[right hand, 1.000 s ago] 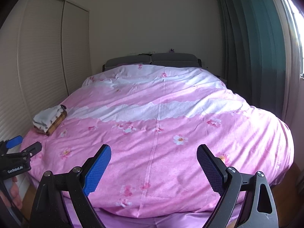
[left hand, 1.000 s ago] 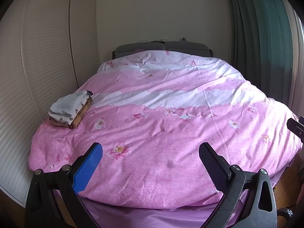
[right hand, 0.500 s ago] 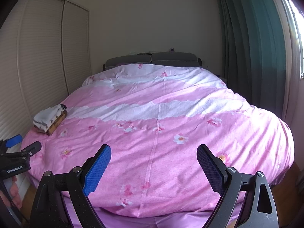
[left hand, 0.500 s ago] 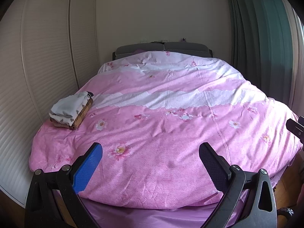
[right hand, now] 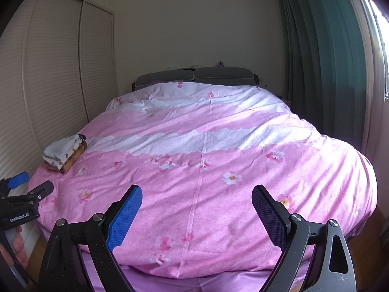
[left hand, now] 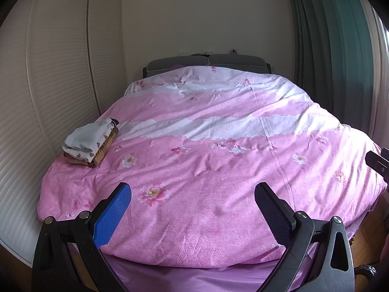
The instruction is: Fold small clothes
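Observation:
A small stack of folded clothes (left hand: pixel 90 144), white patterned pieces on top of a brown one, rests near the left edge of the pink flowered duvet (left hand: pixel 218 150). The same stack of clothes (right hand: pixel 64 153) shows at the left in the right wrist view. My left gripper (left hand: pixel 193 197) hovers open at the foot of the bed with nothing between its blue-padded fingers. My right gripper (right hand: pixel 197 198) is also open and holds nothing, further right along the foot of the duvet (right hand: pixel 206 170). The left gripper (right hand: pixel 28 185) appears at the left edge of the right wrist view.
Louvred wardrobe doors (left hand: pixel 48 97) run close along the bed's left side. Dark green curtains (left hand: pixel 328 60) hang on the right. A grey headboard (left hand: pixel 206 63) stands against the far wall. A hand (right hand: pixel 17 250) shows at the lower left, and wooden floor (left hand: pixel 364 238) beside the bed.
Both views have barely shifted; the bed sits slightly lower in the left wrist view. Both grippers stay open and the clothes stack has not moved.

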Demonstrator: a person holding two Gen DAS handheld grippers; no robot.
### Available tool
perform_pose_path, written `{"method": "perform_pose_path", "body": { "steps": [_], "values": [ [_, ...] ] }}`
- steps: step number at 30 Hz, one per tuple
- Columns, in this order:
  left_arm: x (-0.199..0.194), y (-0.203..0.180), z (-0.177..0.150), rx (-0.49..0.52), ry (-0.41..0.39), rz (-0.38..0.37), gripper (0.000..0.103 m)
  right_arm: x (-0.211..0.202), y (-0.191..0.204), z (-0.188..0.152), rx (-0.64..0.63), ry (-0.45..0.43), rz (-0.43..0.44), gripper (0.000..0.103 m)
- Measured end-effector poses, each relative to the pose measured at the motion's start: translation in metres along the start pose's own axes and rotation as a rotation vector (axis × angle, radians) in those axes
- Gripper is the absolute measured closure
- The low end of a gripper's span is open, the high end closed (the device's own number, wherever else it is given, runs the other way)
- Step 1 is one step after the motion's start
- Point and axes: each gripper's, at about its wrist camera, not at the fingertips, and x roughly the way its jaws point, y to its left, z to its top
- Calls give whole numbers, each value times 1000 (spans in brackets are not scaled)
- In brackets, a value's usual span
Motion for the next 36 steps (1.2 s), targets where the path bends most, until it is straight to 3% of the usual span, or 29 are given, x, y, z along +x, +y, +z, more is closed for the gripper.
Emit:
{"method": "perform_pose_path", "body": {
  "steps": [36],
  "values": [
    [-5, -8, 1, 33, -35, -27, 0, 1, 3, -2, 14, 5, 7, 10]
  ]
}}
